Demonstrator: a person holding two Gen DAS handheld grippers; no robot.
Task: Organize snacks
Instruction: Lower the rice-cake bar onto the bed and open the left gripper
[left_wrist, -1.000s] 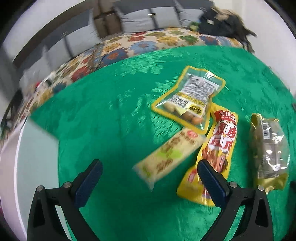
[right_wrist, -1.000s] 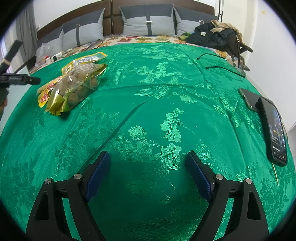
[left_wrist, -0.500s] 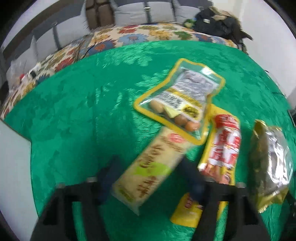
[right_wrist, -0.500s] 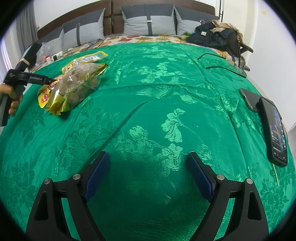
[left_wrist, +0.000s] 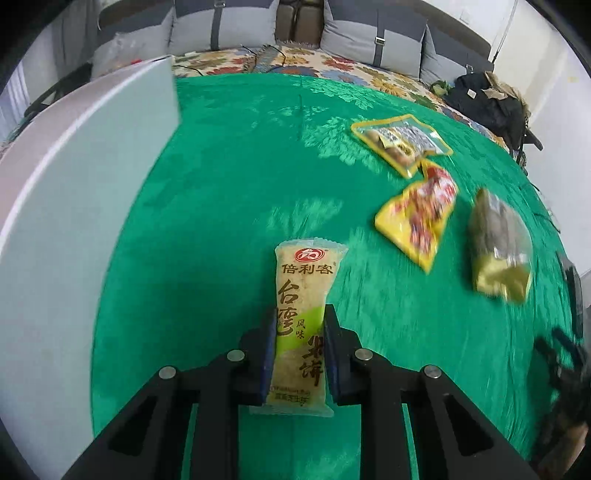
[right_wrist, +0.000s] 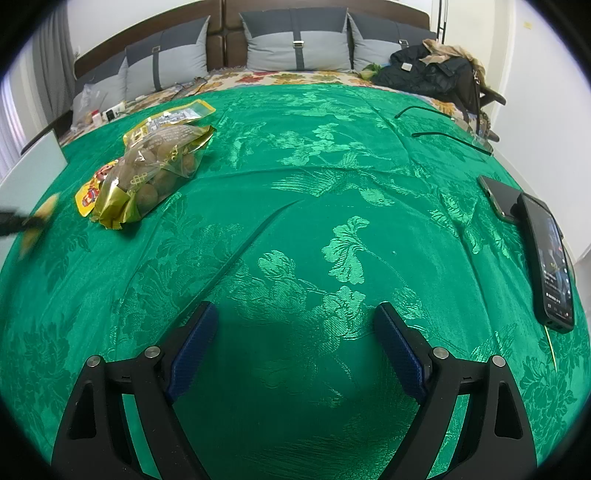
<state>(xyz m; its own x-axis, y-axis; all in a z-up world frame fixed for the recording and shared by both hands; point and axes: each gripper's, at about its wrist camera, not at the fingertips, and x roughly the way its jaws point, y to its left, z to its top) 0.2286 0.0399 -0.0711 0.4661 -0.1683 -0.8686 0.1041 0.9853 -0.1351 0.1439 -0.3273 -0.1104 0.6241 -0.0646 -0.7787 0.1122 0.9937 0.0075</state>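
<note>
On a green brocade bedspread (right_wrist: 332, 184), grey pillows (right_wrist: 299, 44) behind, left gripper (left_wrist: 300, 314) pinching rice-cracker packet (left_wrist: 304, 295), right gripper (right_wrist: 295, 314) spread.

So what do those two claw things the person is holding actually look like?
Both are alike: the left gripper and right gripper each have two black plastic arms with triangular cut-outs and round silver bolt heads, ending in flat dark blue ribbed pads. No cables, markings or sleeves show in these views.

Left-wrist view: rice-cake packet (left_wrist: 303, 317) at lower centre on the cloth (left_wrist: 229, 206); three snack bags (left_wrist: 417, 221) at right; board (left_wrist: 74, 192) at left.
</note>
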